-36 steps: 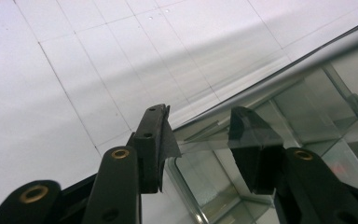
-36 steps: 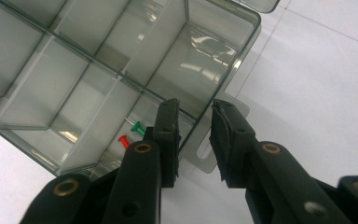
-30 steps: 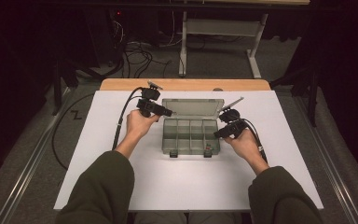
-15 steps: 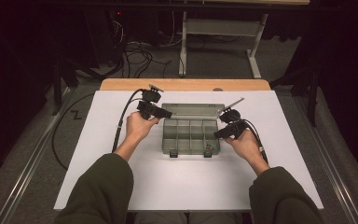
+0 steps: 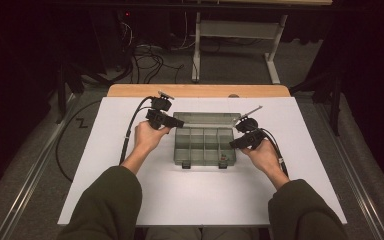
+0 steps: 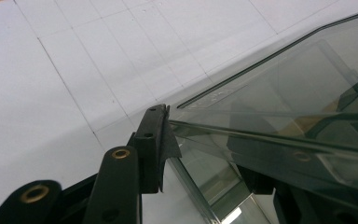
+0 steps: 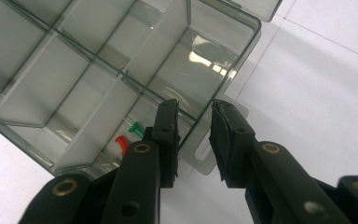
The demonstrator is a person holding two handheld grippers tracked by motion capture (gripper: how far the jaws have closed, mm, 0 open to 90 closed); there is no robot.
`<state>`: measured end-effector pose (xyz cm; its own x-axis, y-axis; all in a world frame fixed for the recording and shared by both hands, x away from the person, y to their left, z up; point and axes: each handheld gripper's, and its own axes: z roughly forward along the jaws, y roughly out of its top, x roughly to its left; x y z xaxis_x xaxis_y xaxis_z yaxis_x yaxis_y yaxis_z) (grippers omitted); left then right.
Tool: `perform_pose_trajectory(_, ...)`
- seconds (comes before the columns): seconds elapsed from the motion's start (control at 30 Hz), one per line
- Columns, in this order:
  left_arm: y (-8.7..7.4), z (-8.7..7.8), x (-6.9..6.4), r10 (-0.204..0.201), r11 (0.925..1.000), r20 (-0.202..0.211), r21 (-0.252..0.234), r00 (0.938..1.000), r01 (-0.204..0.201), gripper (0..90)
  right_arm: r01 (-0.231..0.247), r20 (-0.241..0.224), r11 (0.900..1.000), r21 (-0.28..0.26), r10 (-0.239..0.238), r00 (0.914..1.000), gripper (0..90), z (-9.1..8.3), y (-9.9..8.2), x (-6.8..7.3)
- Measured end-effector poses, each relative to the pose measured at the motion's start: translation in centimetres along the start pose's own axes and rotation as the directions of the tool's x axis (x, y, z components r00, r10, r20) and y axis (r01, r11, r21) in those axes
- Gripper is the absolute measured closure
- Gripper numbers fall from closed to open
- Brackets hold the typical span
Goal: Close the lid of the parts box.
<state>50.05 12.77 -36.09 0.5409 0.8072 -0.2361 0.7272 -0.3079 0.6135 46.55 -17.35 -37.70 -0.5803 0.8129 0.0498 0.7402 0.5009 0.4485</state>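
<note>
- The clear box (image 5: 204,145) sits mid-tabletop (image 5: 145,200), lid (image 5: 207,118) swung open and lying back on the far side
- My left claw (image 5: 177,121) is at the box's far-left corner, right where the lid meets the tray
- In the left gripper view one black pad (image 6: 154,144) lies against the edge of the lid (image 6: 279,93), with the other jaw visible through the clear plastic on the far side
- So the left claw looks clamped on the lid edge, jaws partway apart with the plastic between them
- My right claw (image 5: 233,145) is at the box's right side, low by the near-right compartments
- In the right gripper view its jaws stand parted, one over the box's right wall (image 7: 186,133), the other just outside over the white tabletop (image 7: 317,74)
- Daylight shows between the pads, and I cannot tell whether either one touches the wall, so the right claw is open
- A red pin (image 7: 121,143) and a green pin (image 7: 135,128) lie in the compartment just beside the right claw's inner jaw
- The other compartments I can see look bare
- Both my hands rest on the tabletop, either side of the box
</note>
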Motion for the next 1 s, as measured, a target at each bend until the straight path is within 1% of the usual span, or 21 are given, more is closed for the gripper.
perform_pose_trajectory(0.1,0.0,-0.2,0.0,-0.003,1.0,0.003,-0.008,1.0,0.003,57.2,0.0,-0.004,1.0,-0.001,0.0,1.0,73.0,0.0,0.0,0.0)
perform_pose_trajectory(0.23,0.0,-0.5,-0.2,0.008,0.9999,0.001,-0.009,1.0,-0.008,57.3,0.0,-0.016,1.0,-0.001,0.0,0.9999,72.0,-0.2,0.0,0.1)
perform_pose_trajectory(0.27,0.0,-0.5,-0.2,0.01,0.9999,-0.001,-0.013,1.0,-0.01,57.2,0.008,-0.016,0.9999,-0.01,-0.009,0.9998,72.7,-0.3,0.1,0.1)
perform_pose_trajectory(0.4,-0.1,-0.6,-0.4,0.023,0.9997,-0.011,-0.009,0.9997,-0.023,57.2,0.009,-0.012,0.9998,-0.019,-0.009,0.9999,80.0,-1.1,0.0,0.1)
perform_pose_trajectory(0.53,-0.3,-0.7,-0.4,0.03,0.9995,-0.009,-0.007,0.9995,-0.03,57.3,0.001,-0.006,0.9997,-0.023,-0.001,1.0,87.8,-1.7,0.0,-0.2)
perform_pose_trajectory(0.6,-0.3,-0.7,-0.5,0.035,0.9994,-0.011,-0.006,0.9993,-0.035,57.3,-0.002,0.001,0.9998,-0.022,0.002,1.0,90.0,-2.1,0.1,-0.4)
perform_pose_trajectory(0.83,-0.6,-0.8,-0.7,0.063,0.998,-0.017,0.002,0.9979,-0.063,57.3,-0.024,0.022,0.9984,-0.052,0.025,0.9994,90.0,-3.4,0.7,-1.2)
perform_pose_trajectory(1.0,-0.8,-0.8,-0.9,0.083,0.9965,-0.023,0.012,0.9963,-0.083,57.5,-0.039,0.026,0.997,-0.068,0.041,0.9988,90.0,-4.1,1.2,-1.6)
